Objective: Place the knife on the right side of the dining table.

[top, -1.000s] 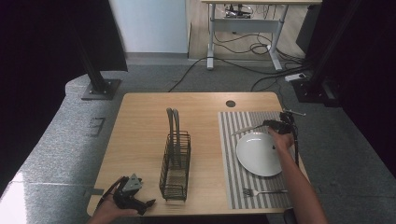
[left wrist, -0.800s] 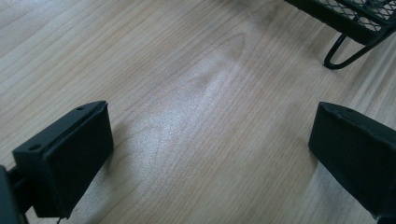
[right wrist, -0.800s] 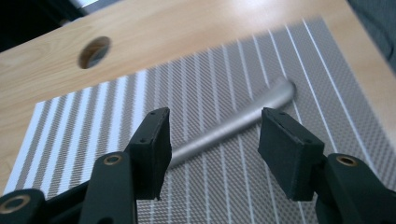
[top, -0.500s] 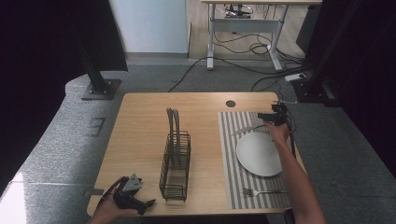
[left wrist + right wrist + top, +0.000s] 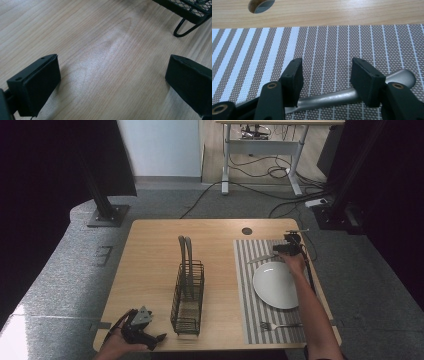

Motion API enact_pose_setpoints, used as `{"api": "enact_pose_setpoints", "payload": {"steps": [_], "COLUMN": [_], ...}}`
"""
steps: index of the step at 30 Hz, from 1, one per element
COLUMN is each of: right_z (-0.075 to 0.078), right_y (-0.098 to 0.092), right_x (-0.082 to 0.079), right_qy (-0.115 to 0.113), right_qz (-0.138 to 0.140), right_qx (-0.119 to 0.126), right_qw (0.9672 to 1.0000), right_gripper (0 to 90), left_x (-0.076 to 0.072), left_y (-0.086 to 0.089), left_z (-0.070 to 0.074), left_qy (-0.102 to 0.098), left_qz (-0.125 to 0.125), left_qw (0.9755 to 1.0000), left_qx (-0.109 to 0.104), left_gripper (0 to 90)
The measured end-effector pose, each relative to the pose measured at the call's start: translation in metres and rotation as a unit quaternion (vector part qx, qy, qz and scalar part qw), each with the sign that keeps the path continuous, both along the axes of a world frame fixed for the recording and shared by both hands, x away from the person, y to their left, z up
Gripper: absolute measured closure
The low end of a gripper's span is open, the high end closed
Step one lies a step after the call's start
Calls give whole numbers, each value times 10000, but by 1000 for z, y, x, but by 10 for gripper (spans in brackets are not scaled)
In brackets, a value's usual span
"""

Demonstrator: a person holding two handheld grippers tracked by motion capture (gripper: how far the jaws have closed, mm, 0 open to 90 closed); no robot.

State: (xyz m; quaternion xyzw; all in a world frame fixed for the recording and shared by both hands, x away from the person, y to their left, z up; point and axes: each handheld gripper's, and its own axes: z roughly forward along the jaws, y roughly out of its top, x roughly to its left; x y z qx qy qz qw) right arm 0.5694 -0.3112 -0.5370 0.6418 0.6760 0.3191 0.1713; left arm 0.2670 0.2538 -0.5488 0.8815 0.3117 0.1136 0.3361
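My right gripper [image 5: 325,75] straddles the knife [image 5: 342,97] on the mat [image 5: 249,50], jaws spread, plate's [image 5: 275,285] twelve o'clock; left gripper [image 5: 112,82] gapes over bare table [image 5: 100,37].

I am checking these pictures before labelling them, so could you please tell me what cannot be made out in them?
- Knife, right gripper view: its blade is cut off behind the left jaw and the bottom edge; whether the right hand-held gripper touches it is unclear.
- Basket, high view: whatever lies at its bottom is too small to tell behind the mesh.
- Basket, left gripper view: only a corner shows at the top edge.
- Fork, high view: too small for detail.
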Motion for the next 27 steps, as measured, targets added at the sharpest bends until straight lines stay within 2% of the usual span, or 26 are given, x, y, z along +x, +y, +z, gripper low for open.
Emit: {"api": "enact_pose_setpoints", "payload": {"steps": [15,20,25,27], "right_z": [2,3,3,5], "right_y": [-1,1,0,-1], "right_x": [-5,-6,-6,-7], "right_qy": [146,176,184,92], "right_qz": [-103,-99,-165,-202], "right_qx": [-10,-127,-30,-25], "right_qw": [9998,9997,9997,9997], "right_gripper": [420,410,405,404], "left_x": [0,0,0,0], "left_y": [0,0,0,0], "left_z": [0,0,0,0], "left_qy": [-4,-4,-4,-4], "left_qz": [1,1,0,1], "left_qw": [10000,10000,10000,10000], "left_qx": [-4,-5,-4,-4], "left_gripper": [0,0,0,0]}}
